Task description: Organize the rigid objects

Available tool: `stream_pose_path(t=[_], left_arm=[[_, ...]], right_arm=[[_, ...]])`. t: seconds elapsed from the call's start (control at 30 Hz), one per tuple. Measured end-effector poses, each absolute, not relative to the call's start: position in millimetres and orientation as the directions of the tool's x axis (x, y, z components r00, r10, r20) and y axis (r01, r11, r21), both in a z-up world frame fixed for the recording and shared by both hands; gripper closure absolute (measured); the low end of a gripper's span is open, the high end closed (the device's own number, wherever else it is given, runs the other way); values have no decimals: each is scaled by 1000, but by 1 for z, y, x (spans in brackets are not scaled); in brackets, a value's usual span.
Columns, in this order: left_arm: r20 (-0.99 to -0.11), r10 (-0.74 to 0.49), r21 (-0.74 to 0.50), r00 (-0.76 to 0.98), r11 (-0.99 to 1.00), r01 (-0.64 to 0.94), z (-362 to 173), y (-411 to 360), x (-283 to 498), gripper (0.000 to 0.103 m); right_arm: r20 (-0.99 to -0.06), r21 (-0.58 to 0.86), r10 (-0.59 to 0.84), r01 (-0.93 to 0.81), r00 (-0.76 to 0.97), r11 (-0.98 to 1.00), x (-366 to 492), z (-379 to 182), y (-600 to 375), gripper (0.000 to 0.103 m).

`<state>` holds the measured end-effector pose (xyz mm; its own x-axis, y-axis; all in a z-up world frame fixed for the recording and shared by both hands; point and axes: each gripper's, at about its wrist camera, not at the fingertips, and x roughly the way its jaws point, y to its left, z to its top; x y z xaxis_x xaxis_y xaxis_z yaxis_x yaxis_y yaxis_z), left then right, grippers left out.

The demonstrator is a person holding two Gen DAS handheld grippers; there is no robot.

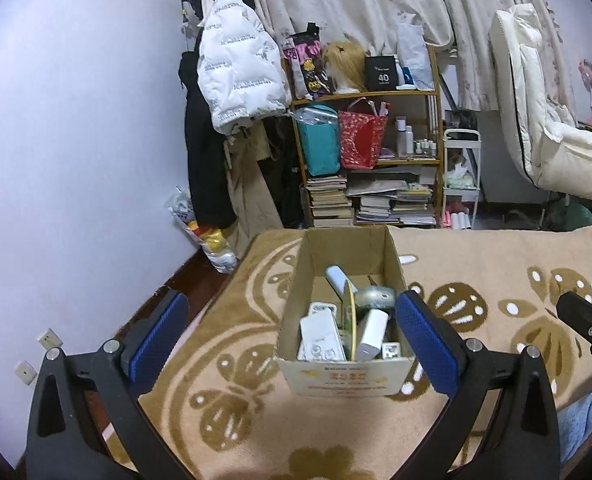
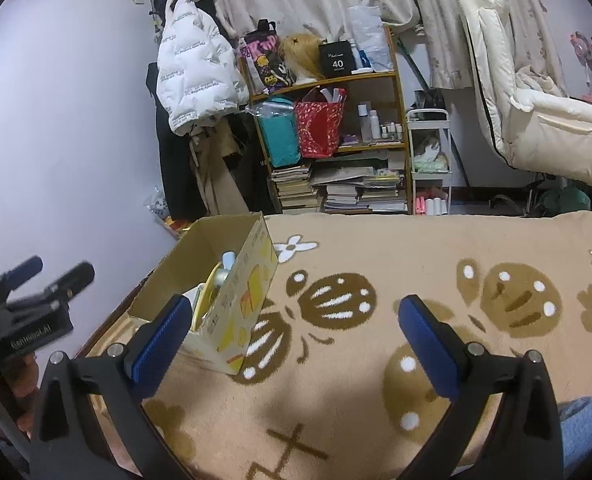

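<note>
left gripper [image 1: 292, 320]: jaws spread wide, empty, just near of the box
right gripper [image 2: 292, 328]: wide, empty, over blanket [image 2: 376, 380]
cardboard box [image 1: 340, 376]: far-left on blanket, holds power bank [image 1: 372, 334], remotes

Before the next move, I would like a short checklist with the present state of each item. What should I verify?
1. Left gripper open, nothing between its pads: ok.
2. Right gripper open and empty: ok.
3. Cardboard box upright on the blanket: ok.
4. Items lie inside the box, such as the white power bank and silver gadget: ok.
5. No loose rigid objects left on the blanket: none in view, but the near edge is hidden: cannot tell.
</note>
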<state>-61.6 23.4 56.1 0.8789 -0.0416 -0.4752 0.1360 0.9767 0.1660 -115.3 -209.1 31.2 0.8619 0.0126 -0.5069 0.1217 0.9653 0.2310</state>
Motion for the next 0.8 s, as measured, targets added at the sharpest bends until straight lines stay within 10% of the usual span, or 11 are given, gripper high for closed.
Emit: stream_pose_path(t=[0.8], left_arm=[[-498, -46, 196, 866, 967, 165, 19, 23, -70, 1]], right_arm=[[-575, 155, -35, 151, 818, 976, -109, 10, -194, 0]])
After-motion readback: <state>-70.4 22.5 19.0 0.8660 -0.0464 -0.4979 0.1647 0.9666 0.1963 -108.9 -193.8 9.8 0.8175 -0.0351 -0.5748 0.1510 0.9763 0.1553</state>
